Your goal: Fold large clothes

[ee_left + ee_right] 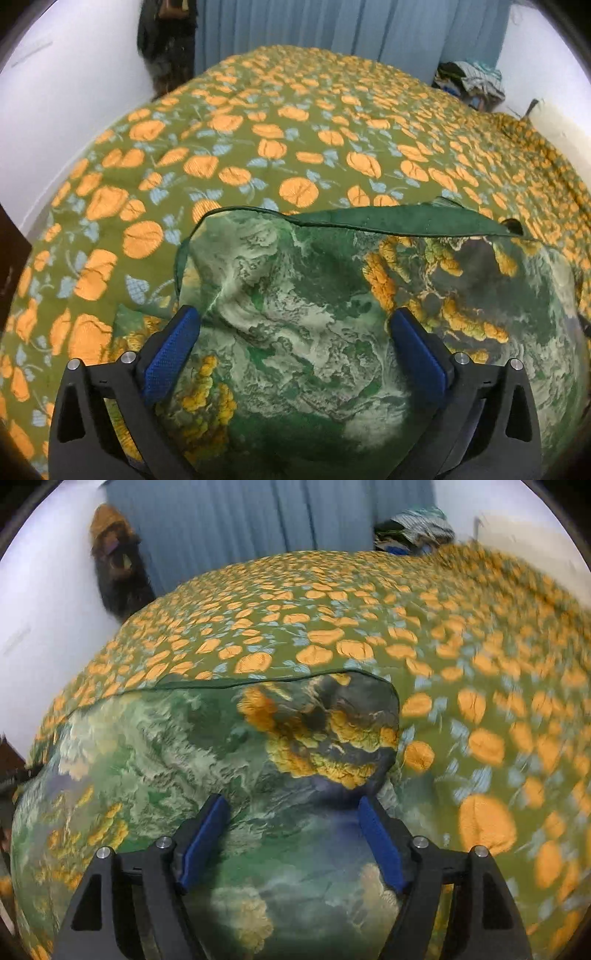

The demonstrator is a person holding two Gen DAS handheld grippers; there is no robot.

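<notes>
Presently, the large green garment of thin printed fabric with yellow floral patches [295, 332] lies on the bed, over the olive bedspread with orange flowers [258, 147], its dark hemmed edge forming a straight far border. It appears folded at least once; further folds probably remain. The left gripper [295, 328] hangs above it, fingers [173, 354] spread wide, holding nothing. The right gripper [293, 834] likewise stands open and empty over the cloth. No containers are visible.
</notes>
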